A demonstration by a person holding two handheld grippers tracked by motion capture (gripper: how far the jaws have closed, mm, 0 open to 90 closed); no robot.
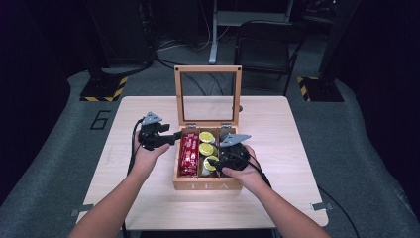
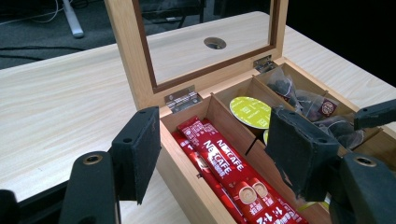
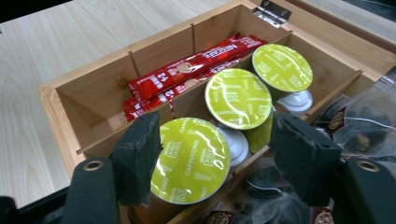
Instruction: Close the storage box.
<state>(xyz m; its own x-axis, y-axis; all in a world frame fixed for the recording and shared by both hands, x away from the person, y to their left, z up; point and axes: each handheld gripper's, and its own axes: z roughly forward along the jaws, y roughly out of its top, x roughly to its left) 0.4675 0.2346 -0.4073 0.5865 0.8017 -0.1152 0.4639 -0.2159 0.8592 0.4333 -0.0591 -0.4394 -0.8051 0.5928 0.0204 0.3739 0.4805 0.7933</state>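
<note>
A wooden tea box stands mid-table with its glass lid upright. Red Nescafe sticks fill the left compartment, three green-topped cappuccino capsules the middle one, clear tea bags the right one. My left gripper is open just outside the box's left wall, its jaws straddling that wall and the sticks without touching them. My right gripper is open low over the box's near right part. The nearest capsule lies tilted between its jaws; the far pad stands clear of it.
The light wooden table has bare room on both sides of the box and behind the lid. A round hole sits in the tabletop behind the box. A black chair and stand legs are on the floor beyond.
</note>
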